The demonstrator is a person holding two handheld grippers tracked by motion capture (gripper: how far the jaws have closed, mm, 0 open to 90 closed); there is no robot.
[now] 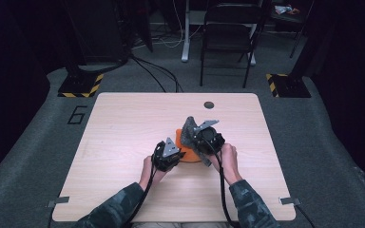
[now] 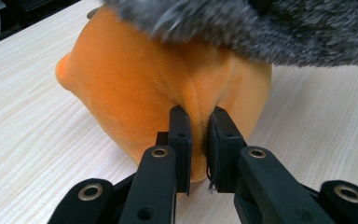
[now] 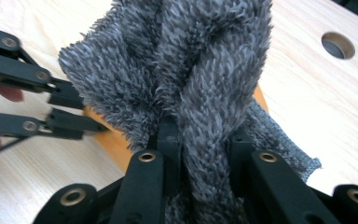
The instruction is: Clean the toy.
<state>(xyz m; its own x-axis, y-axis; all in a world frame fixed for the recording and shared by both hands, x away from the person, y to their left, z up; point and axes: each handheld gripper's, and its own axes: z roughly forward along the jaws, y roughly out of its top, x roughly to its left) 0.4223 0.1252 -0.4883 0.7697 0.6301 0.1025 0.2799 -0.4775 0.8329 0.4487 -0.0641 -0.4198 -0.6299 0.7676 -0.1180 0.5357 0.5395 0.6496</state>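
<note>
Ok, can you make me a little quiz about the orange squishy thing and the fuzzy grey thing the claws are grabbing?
1. True or false: the left claw pinches a fold of the soft orange plush item.
2. What does the right claw hold? A) a fluffy grey fabric piece B) a metal spoon C) a cable
3. Fill in: the grey fabric lies ____ the orange plush, not under it.

Key: 1 true; 2 A; 3 on top of. It all sits on the pale wooden table.
</note>
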